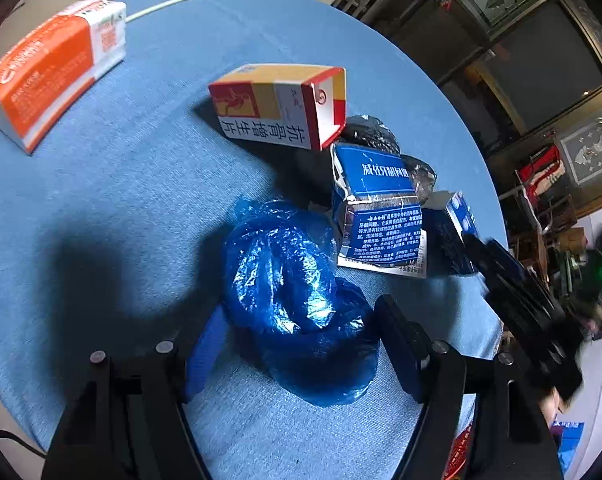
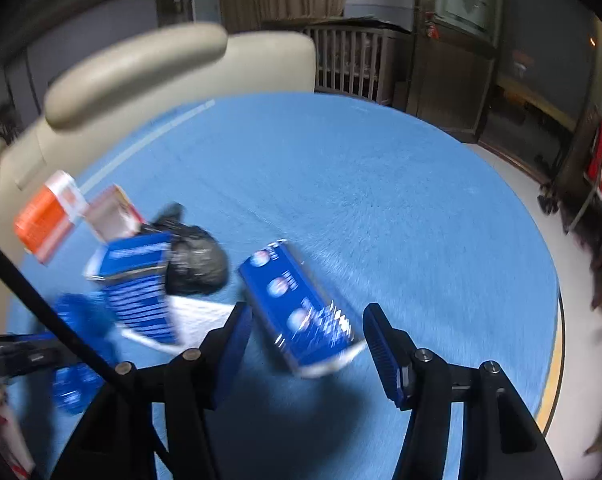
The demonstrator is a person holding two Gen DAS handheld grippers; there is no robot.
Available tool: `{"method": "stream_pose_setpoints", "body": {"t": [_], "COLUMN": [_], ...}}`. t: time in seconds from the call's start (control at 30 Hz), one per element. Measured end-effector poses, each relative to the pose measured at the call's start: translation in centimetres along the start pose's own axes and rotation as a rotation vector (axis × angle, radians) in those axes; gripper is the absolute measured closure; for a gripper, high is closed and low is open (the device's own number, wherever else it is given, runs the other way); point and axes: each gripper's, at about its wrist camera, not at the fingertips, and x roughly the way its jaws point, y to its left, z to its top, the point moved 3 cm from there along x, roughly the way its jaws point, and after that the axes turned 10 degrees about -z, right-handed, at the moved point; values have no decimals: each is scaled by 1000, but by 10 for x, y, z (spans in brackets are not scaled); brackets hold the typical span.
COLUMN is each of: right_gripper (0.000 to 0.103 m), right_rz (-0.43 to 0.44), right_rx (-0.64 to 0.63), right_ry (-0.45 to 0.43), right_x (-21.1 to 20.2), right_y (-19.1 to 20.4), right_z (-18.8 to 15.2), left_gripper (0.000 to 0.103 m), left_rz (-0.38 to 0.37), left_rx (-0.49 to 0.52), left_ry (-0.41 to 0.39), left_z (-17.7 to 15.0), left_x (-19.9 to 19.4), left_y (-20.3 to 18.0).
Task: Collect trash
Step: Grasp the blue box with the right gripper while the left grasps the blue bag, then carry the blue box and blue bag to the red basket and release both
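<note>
The crumpled blue plastic bag [image 1: 297,304] lies between the fingers of the left gripper [image 1: 297,344], whose jaws stand apart with no pad clearly pressing it. The long blue carton [image 2: 301,312] lies flat between the right gripper [image 2: 305,344] jaws, also apart, its long axis running away from the gripper and to its left. Nothing looks collected yet: the torn blue box [image 1: 377,208], black bag [image 2: 197,264], yellow-red carton [image 1: 281,104] and orange carton [image 1: 49,68] all lie beyond on the blue cloth [image 1: 121,200]

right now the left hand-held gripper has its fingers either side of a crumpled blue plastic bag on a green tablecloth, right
Not quite: the tablecloth is blue, not green, as the left wrist view shows. The rest holds: the left hand-held gripper has its fingers either side of the crumpled blue plastic bag.
</note>
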Motion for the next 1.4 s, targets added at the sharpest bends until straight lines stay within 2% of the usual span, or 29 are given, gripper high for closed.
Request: {"method": "stream_pose_setpoints", "body": {"t": [0.07,0.1,0.17,0.27,0.4,0.6,0.7,0.93,1.1,1.4], "right_gripper": [42,48,52,55,56,56,56,56,56,56], "right_rz": [-4,7,18,59,93,188,219,228,204,156], "right_rx": [-10,4,52,135,232,321,351,390,419,486], "right_ry": [41,62,49,26,19,-31,-68,-136,-169,-209], "right_x": [22,29,32,25,7,-48,-80,-150,-181,-221], "right_y": [0,-2,-8,-19,-32,-43,-47,-53,-65,-99], "right_z": [3,3,4,-2,-22,-65,-87,-133,-154,-199], "left_gripper": [28,30,41,44,45,45,45,45,45,45], "left_rz": [-20,-27,-58,-63,-54,-47,11,184,203,220], "left_rx": [10,15,30,56,101,181,270,580,717,867], "left_ry": [3,3,3,1,-1,-37,-77,-215,-257,-254], "left_z": [-1,-3,-3,-7,-16,-41,-56,-93,-118,-147], "left_x": [2,3,3,1,-4,-29,-41,-70,-90,-78], "left_y": [1,2,3,1,-4,-20,-39,-102,-127,-167]}}
